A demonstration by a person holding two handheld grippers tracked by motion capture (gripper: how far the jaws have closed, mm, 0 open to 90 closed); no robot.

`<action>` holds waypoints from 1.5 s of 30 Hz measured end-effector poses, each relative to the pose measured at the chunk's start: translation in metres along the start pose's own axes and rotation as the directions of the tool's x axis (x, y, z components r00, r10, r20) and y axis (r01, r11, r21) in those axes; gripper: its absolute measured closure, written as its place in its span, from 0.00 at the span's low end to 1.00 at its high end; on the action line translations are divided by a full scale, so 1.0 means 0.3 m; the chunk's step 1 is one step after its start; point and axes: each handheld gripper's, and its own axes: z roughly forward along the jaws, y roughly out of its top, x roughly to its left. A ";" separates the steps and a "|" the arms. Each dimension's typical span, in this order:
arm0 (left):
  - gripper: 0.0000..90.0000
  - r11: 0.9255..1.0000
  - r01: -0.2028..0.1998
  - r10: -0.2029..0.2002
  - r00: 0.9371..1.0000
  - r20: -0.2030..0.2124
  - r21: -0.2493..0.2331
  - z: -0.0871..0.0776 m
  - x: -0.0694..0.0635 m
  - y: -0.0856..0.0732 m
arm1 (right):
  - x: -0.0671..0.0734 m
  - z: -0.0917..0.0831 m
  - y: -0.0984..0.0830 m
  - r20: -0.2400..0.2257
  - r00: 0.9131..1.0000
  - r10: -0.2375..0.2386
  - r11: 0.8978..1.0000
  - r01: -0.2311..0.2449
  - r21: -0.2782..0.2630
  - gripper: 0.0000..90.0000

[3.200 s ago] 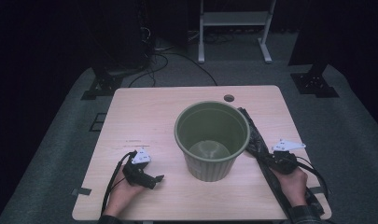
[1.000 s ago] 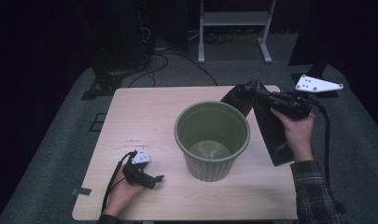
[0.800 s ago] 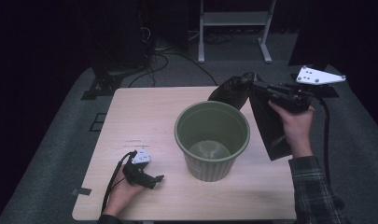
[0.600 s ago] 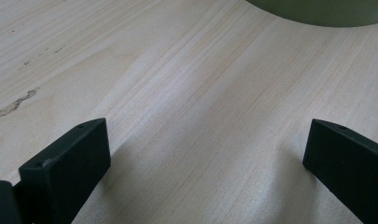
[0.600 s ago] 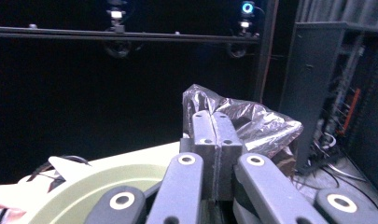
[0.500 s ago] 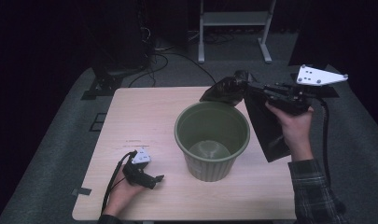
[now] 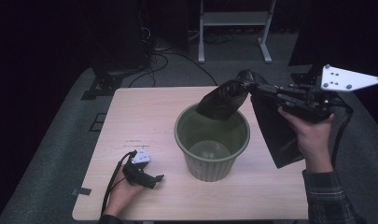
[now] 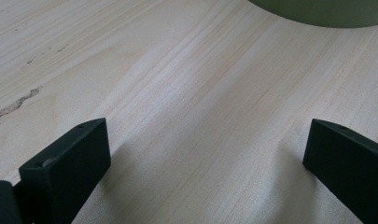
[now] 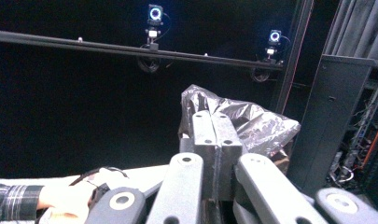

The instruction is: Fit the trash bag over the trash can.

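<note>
Currently clamped together on a fold of the black plastic bag (image 7: 275, 126): fingers of the right gripper (image 7: 252, 87), held aloft at right of centre in the high view. Bag split either side of the clamp point: one crumpled part over the far rim of the green bin (image 7: 212, 142), the longer part down toward the worktop (image 7: 144, 116) beside the bin, frame right. Same grip visible in the right gripper view, crinkled bag (image 9: 242, 119) bunched behind the closed fingers (image 9: 205, 126). Resting on the worktop at lower left of the high view: left gripper (image 7: 151, 178), fingers (image 8: 70, 161) wide apart, nothing between them.
</note>
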 end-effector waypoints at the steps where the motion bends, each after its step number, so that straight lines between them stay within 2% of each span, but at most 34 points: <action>1: 0.00 1.000 0.000 0.000 1.000 0.000 0.000 0.000 0.000 0.000 | 0.005 -0.004 0.001 -0.002 1.000 0.001 1.000 -0.001 0.001 1.00; 6: 0.00 1.000 0.001 -0.001 1.000 0.000 0.000 0.000 0.000 0.000 | -0.002 0.010 -0.041 -0.009 1.000 0.021 0.999 -0.021 0.034 1.00; 14: 0.00 1.000 0.001 -0.001 1.000 0.000 0.001 0.000 0.000 0.000 | -0.037 0.097 -0.157 -0.047 0.995 0.086 0.993 -0.081 0.091 1.00; 18: 0.00 1.000 0.001 -0.001 1.000 0.001 0.001 0.000 0.000 0.000 | -0.050 0.154 -0.203 -0.066 0.991 0.117 0.985 -0.107 0.138 1.00; 21: 0.00 1.000 0.000 0.000 1.000 0.001 0.001 0.000 0.001 0.000 | -0.064 0.205 -0.239 -0.073 0.987 0.145 0.975 -0.130 0.179 1.00; 25: 0.00 1.000 0.000 0.000 1.000 0.002 0.000 0.000 0.001 0.001 | -0.078 0.256 -0.274 -0.068 0.984 0.165 0.964 -0.147 0.220 0.99; 28: 0.00 1.000 -0.001 0.001 1.000 0.003 0.000 0.000 0.001 0.001 | -0.086 0.273 -0.288 -0.053 0.983 0.175 0.959 -0.158 0.235 0.91; 31: 0.00 1.000 -0.001 0.001 1.000 0.003 0.000 0.000 0.001 0.001 | -0.090 0.264 -0.288 -0.037 0.983 0.179 0.961 -0.167 0.223 0.80; 34: 0.00 1.000 -0.001 0.001 1.000 0.003 0.000 0.000 0.001 0.001 | -0.096 0.230 -0.280 -0.032 0.983 0.183 0.963 -0.173 0.206 0.70; 37: 0.00 1.000 -0.001 0.001 1.000 0.003 0.000 0.001 0.001 0.001 | -0.106 0.197 -0.277 -0.021 0.981 0.192 0.962 -0.184 0.200 0.65; 41: 0.00 1.000 -0.001 0.001 1.000 0.003 0.000 0.001 0.001 0.001 | -0.104 0.143 -0.284 -0.003 0.983 0.181 0.963 -0.177 0.205 0.64; 45: 0.00 1.000 -0.001 0.001 1.000 0.003 0.000 0.000 0.001 0.001 | -0.097 0.081 -0.308 0.016 0.984 0.177 0.958 -0.176 0.225 0.63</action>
